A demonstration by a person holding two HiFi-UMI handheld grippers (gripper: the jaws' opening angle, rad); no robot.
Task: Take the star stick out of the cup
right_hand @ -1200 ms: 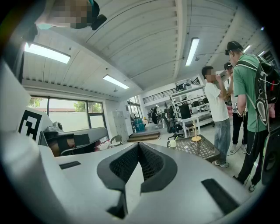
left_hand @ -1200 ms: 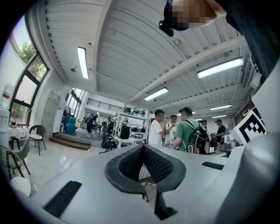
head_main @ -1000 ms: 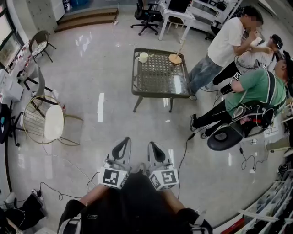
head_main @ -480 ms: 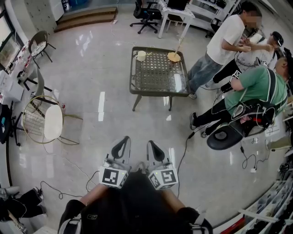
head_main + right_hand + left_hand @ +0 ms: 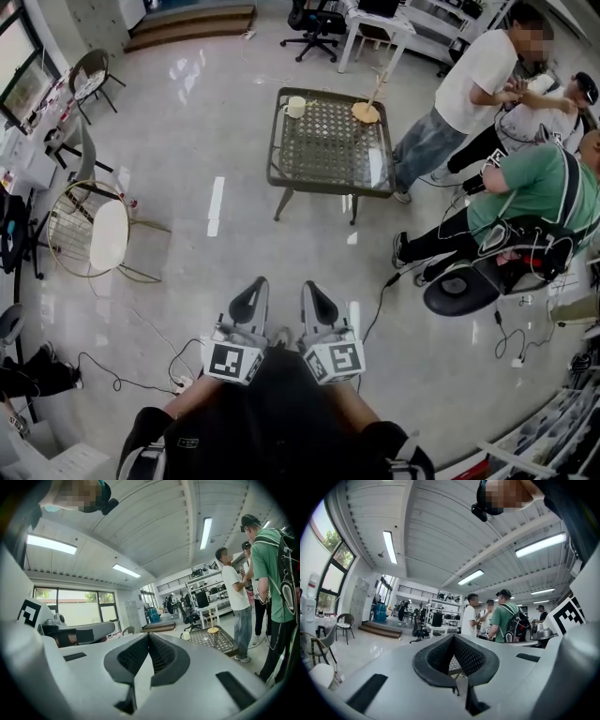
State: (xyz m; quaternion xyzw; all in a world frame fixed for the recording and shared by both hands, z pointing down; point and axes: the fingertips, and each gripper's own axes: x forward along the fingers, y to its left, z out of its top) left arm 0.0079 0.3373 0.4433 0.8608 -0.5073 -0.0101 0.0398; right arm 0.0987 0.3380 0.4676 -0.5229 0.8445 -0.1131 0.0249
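A dark mesh-top table (image 5: 328, 155) stands far ahead on the glossy floor. A white cup (image 5: 295, 106) sits on its far left corner. At its far right a tan round object (image 5: 364, 113) has a thin stick (image 5: 376, 90) rising from it. The right gripper view also shows the white cup (image 5: 186, 635) and the tan round object (image 5: 213, 630). My left gripper (image 5: 255, 284) and right gripper (image 5: 309, 287) are held side by side close to my body, far from the table. Both are shut and empty. The left gripper's (image 5: 453, 637) and right gripper's (image 5: 149, 634) jaws meet at their tips.
A person in a white shirt (image 5: 478, 84) stands at the table's right end. A person in green (image 5: 530, 187) sits beside them. A wire chair with a white seat (image 5: 98, 239) stands at left. Cables (image 5: 122, 380) trail over the floor near my feet.
The head view has shifted slightly, so the table sits a little lower and further right. Both grippers stay shut in the same place by my body.
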